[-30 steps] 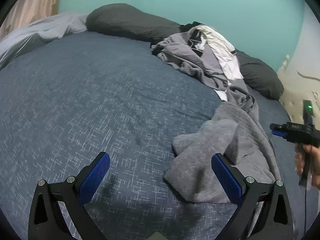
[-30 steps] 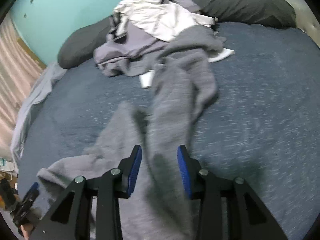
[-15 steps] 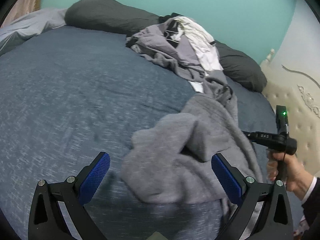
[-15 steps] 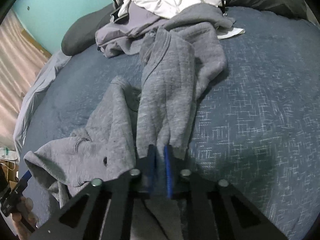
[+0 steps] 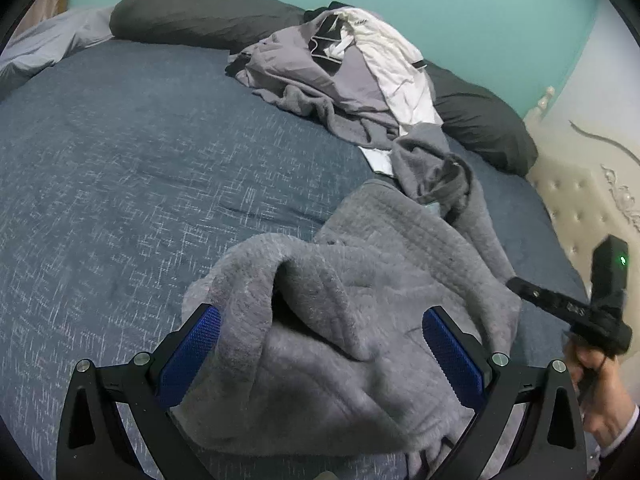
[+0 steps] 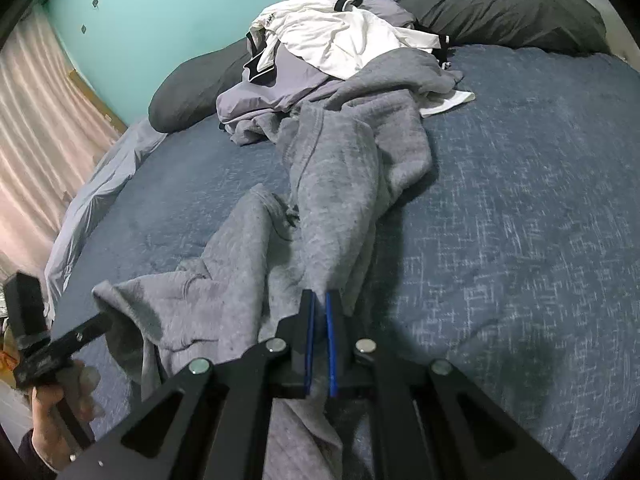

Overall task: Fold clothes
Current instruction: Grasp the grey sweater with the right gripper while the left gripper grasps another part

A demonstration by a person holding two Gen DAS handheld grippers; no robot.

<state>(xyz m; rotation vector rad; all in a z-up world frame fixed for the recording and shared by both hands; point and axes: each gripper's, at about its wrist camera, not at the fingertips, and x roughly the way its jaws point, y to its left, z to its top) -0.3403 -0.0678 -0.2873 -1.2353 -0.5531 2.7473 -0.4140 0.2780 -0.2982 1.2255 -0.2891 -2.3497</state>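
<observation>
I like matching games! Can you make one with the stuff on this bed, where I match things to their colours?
1. sweatshirt
2. bedspread
3. top shirt on the pile
4. wall

A. white
B. turquoise
C. grey
D. dark blue

Pairs: 1-C, 2-D, 3-A, 4-B

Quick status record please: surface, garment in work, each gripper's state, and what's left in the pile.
surface: blue bedspread
garment in work: grey fleece garment, crumpled, stretching from the pile toward the grippers
right gripper: shut on a fold of the grey fleece garment
left gripper: jaws wide open, bunched end of the garment between them, pads not pressing
pile: white and lilac-grey clothes heaped against the dark pillows
folding: not yet begun, nothing laid flat
</observation>
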